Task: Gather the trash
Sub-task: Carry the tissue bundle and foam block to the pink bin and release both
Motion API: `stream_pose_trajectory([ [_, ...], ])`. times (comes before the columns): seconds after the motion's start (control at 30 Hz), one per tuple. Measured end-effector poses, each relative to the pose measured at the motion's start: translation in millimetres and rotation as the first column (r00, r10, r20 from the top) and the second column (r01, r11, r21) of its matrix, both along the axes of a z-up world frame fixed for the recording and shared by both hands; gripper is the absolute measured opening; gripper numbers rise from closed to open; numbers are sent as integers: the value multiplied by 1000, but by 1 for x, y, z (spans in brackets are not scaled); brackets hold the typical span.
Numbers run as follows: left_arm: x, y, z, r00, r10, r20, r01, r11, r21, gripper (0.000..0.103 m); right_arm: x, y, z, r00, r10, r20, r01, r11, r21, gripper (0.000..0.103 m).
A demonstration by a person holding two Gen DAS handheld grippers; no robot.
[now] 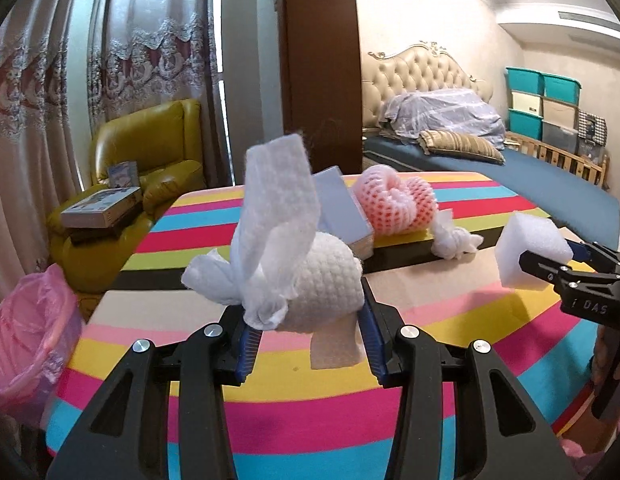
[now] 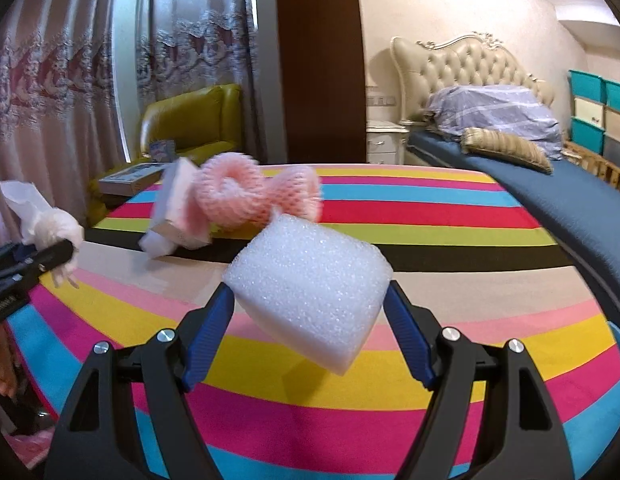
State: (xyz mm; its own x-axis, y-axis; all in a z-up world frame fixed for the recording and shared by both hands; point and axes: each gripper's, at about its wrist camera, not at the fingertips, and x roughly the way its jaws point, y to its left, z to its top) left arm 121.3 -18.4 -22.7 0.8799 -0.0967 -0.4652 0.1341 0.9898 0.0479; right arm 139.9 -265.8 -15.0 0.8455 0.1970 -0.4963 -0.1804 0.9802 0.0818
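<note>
Your left tongs [image 1: 305,332] are clamped on a wad of white textured paper towel [image 1: 310,276], with one strip standing up and a knotted tail hanging off the left pad. Your right tongs [image 2: 310,320] are clamped on a white foam block [image 2: 310,280], held tilted above the striped desk [image 2: 430,208]. Both pieces are off the desk surface.

The pink-lined bin [image 1: 25,332] sits low beside the desk's left edge, near the yellow armchair [image 1: 149,152]. It is the likely drop point, so carry the towel wad over the bin's opening before you spread the pads. Keep the grip firm on the way, because the loose strip and tail may snag or pull free. Lower the wad close to the liner, so that light paper does not drift past the rim. The foam block probably follows the same way; keep the two tongs well apart so they do not collide over the bin.

Counted: two tongs, each holding one piece. On the desk remain one pink foam net sleeve [image 1: 394,200], one pale box [image 1: 342,212] leaning against it, and one crumpled white tissue [image 1: 454,240]. One bin is clearly in view.
</note>
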Motion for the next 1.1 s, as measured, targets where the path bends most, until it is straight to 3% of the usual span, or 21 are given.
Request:
stream_pose_trajectory([
  [0.43,-24,56,7,991,118,60,-120,992,34,42,-12,111,28,966,256,45,-248,959,-135,74],
  [1.1,-42,101,0,978,200,63,-204,977,63,42,-6,160,22,937,348,28,-341,928,-151,74],
])
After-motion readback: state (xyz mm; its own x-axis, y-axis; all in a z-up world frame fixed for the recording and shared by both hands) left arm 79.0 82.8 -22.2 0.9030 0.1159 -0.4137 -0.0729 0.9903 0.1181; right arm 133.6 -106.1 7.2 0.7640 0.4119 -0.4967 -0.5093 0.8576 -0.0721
